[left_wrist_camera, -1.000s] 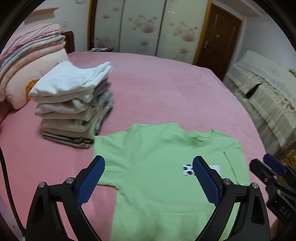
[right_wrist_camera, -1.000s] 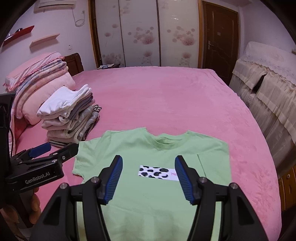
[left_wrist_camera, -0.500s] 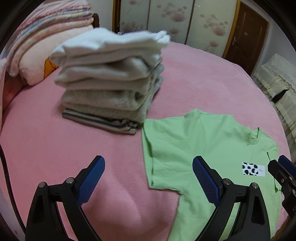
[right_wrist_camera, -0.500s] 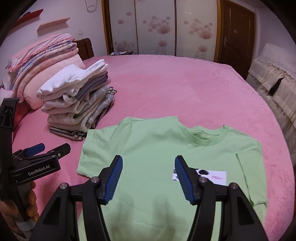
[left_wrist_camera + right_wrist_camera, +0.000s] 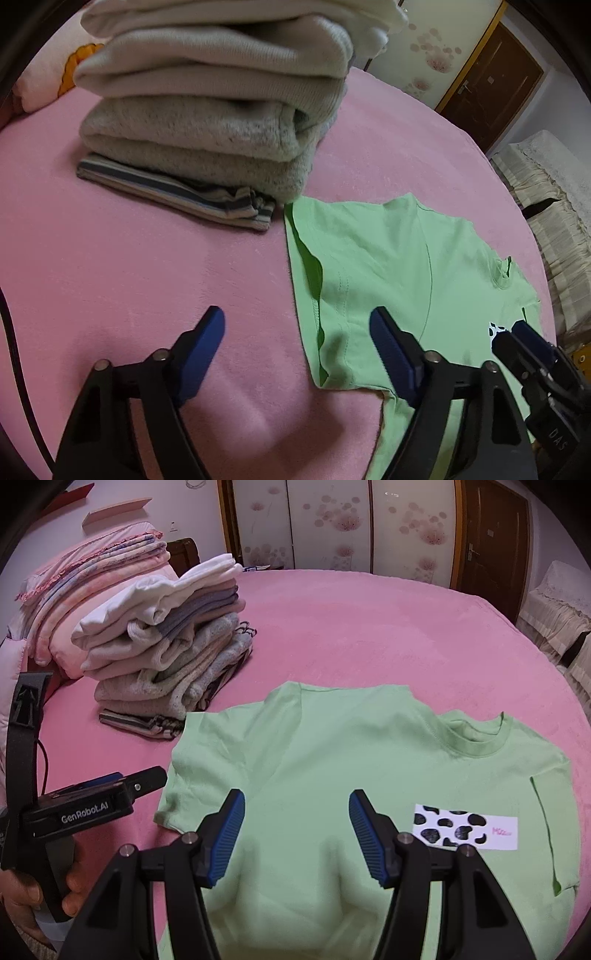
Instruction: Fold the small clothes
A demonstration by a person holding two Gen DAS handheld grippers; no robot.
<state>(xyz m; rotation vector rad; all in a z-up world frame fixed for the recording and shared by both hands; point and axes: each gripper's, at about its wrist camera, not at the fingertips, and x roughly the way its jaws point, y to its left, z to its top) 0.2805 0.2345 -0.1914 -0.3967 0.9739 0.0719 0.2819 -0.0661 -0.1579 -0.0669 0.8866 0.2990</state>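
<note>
A light green short-sleeved cotton T-shirt [image 5: 332, 760] lies spread flat on the bed's pink plush cover [image 5: 369, 627], its ribbed round collar [image 5: 480, 738] ahead and to the right of the right tongs [image 5: 295, 827]. A white rectangular patch with black cow spots [image 5: 465, 827] sits on the shirt just right of the right tongs' right finger.

The right tongs point down at the middle of the shirt with their blue ribbed pads partly apart and nothing gripped; only flat green cloth shows in the gap between them, and whether the tips touch it cannot be told.

The left tongs [image 5: 295, 339] point down at the shirt's left sleeve [image 5: 325, 295]. Their jaws are closing, yet still wide, and hold nothing: the sleeve's outer edge and a strip of pink cover lie in the gap, with the right pad over green cloth and the left pad over bare cover. In the right wrist view these tongs [image 5: 147, 777] come in from the left, held by a person's hand [image 5: 70, 886], their tips just beside the sleeve hem.

Ahead of the left tongs, just beyond the sleeve, stands a tall stack of folded white, grey and striped clothes [image 5: 207, 122]. The right tongs' tip [image 5: 524, 339] shows at the right of the left wrist view.
</note>
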